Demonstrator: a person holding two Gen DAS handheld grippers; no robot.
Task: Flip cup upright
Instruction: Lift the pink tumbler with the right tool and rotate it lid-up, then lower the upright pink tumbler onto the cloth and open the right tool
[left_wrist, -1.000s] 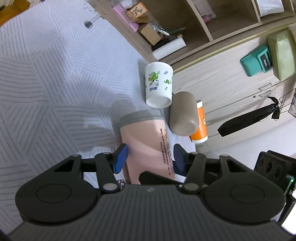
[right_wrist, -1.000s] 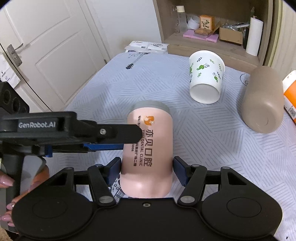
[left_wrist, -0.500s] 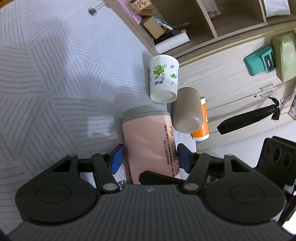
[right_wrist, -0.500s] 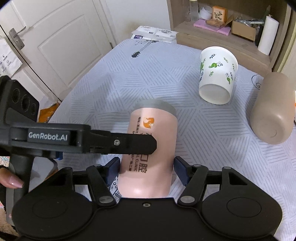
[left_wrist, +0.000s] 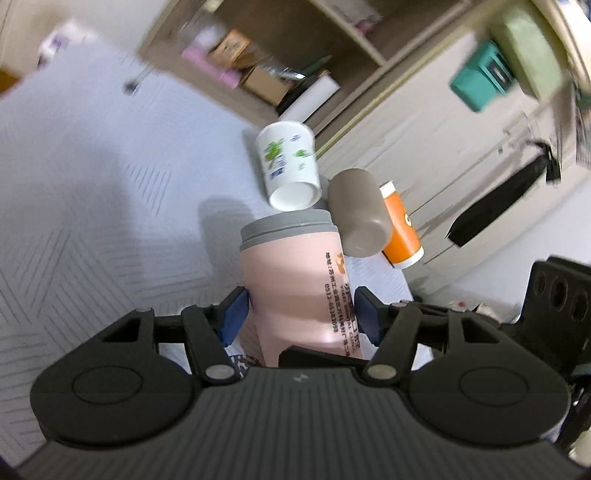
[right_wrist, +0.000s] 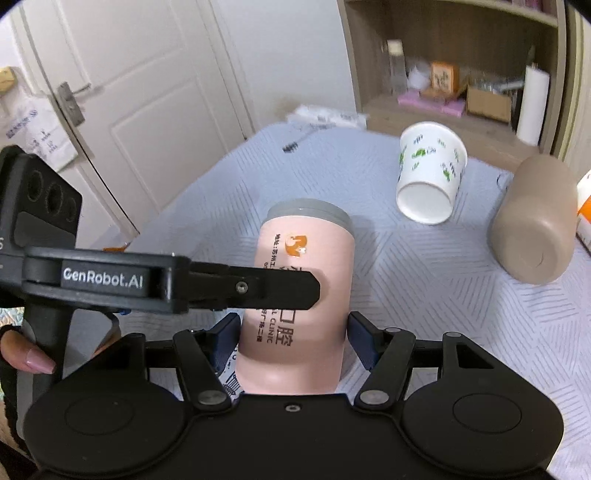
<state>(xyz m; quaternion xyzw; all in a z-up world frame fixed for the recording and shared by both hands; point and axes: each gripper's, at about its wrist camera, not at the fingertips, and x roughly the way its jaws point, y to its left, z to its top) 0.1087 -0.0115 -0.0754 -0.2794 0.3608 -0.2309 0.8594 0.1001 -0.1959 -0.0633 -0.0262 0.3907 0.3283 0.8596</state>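
Note:
A pink cup (left_wrist: 295, 280) with a grey lid end and printed text is held between both grippers, its grey end pointing away from me and raised off the table. My left gripper (left_wrist: 301, 312) is shut on the cup's sides. My right gripper (right_wrist: 293, 336) is shut on the same cup (right_wrist: 303, 291) from another side. The left gripper's finger (right_wrist: 255, 286) crosses in front of the cup in the right wrist view. The cup's near end is hidden behind the gripper bodies.
A white paper cup (right_wrist: 430, 177) with green leaves, a tan bottle (right_wrist: 535, 225) and an orange container (left_wrist: 402, 229) lie on the grey patterned table (right_wrist: 424, 280). Wooden shelves (right_wrist: 461, 92) stand behind; a white door (right_wrist: 129, 92) is at left.
Both grippers have tilted upward with the pink cup, lifting its grey end off the table. The view now shows more of the room behind.

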